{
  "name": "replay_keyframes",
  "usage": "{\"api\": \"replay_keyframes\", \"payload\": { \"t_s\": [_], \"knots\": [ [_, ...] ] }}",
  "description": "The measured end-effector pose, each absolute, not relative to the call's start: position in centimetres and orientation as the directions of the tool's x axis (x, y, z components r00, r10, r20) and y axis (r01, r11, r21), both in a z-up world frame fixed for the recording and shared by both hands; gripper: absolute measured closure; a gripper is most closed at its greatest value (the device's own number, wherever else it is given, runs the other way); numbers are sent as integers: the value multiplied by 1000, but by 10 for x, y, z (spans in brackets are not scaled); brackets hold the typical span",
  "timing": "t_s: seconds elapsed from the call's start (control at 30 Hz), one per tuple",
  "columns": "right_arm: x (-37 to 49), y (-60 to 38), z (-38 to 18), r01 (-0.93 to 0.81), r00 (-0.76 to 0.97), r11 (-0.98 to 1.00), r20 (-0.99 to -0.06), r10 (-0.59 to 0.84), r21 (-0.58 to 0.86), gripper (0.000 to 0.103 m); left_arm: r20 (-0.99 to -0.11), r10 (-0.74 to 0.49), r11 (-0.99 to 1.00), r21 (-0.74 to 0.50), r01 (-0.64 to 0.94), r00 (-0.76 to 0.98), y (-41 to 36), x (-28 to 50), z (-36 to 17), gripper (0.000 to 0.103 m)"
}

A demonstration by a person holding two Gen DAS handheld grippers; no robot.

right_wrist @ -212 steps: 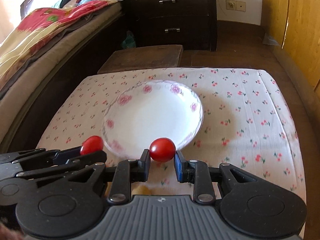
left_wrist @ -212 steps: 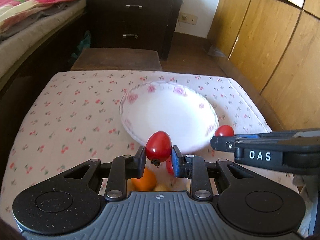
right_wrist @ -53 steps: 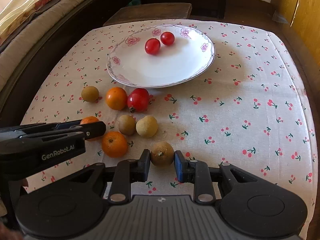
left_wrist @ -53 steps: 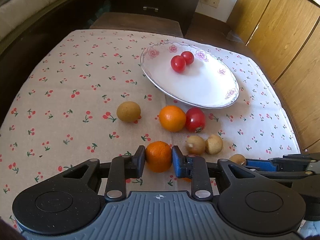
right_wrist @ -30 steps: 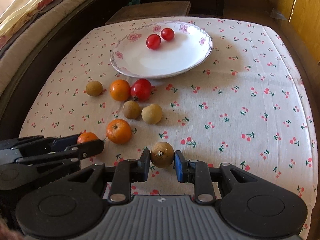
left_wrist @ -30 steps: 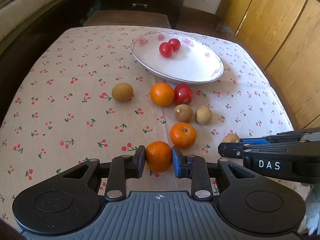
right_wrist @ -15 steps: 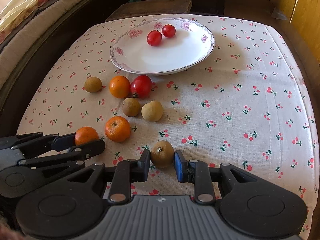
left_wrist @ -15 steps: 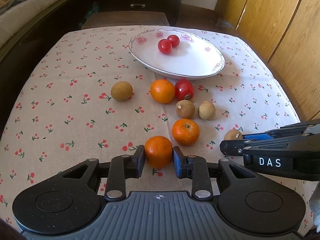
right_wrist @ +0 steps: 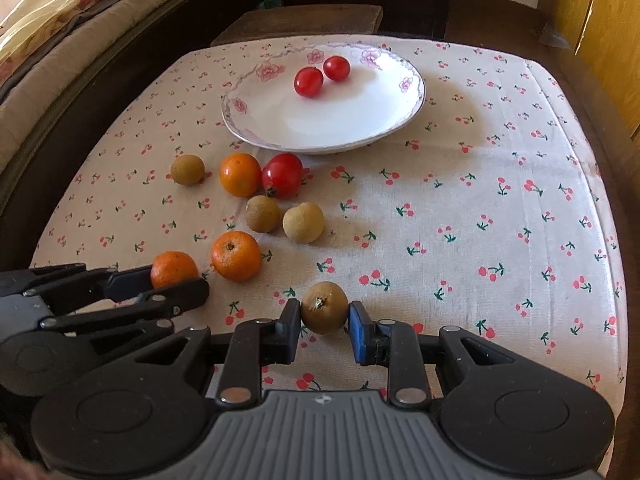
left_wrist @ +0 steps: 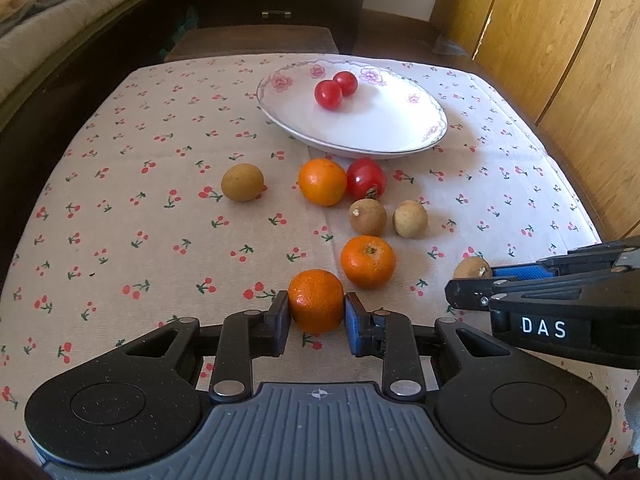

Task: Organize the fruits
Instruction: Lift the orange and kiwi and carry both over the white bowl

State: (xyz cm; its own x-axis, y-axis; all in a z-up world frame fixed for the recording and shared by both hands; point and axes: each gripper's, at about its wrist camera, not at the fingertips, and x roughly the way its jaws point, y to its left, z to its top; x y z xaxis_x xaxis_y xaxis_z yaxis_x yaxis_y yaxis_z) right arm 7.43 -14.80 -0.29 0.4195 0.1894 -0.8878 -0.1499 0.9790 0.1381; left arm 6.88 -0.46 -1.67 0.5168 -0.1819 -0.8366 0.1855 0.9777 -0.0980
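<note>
My left gripper [left_wrist: 316,314] has its jaws closing on a small orange [left_wrist: 316,300], pads pressing both sides, just above the cherry-print cloth. My right gripper [right_wrist: 324,320] is shut on a brown longan [right_wrist: 324,307]. Each gripper shows in the other's view: the right gripper [left_wrist: 474,280] with its longan [left_wrist: 472,268], the left gripper [right_wrist: 172,280] with its orange [right_wrist: 174,268]. The white flowered plate [left_wrist: 440,120] at the back holds two cherry tomatoes [left_wrist: 329,95].
Loose on the cloth between plate and grippers lie two oranges [left_wrist: 368,262], a larger tomato [left_wrist: 366,179] and three longans [left_wrist: 242,182]. A bed runs along the left, a dark dresser stands behind, wooden cupboard doors on the right. The table edge is close on the right.
Seven seconds ago each gripper held a cherry tomato above the bare plate; both tomatoes now lie in it. Over the last second both grippers keep their fruit and barely move.
</note>
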Motion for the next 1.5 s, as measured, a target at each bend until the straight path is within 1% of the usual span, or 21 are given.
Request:
{"api": "replay_keyframes", "payload": {
  "t_s": [0.6,0.8,1.5],
  "knots": [
    [76,-148,14,-132,465,981,-865,190,144,75,-806,-173,977,-68,201,567,-18,69,1,68],
    [83,-154,21,-110,487,982,-853,187,152,75,-780,-151,975,-16,222,608,-28,71,12,69],
    [98,-154,28,-94,512,984,-841,176,149,75,-767,-150,975,-10,222,624,-29,91,21,69]
  ]
}}
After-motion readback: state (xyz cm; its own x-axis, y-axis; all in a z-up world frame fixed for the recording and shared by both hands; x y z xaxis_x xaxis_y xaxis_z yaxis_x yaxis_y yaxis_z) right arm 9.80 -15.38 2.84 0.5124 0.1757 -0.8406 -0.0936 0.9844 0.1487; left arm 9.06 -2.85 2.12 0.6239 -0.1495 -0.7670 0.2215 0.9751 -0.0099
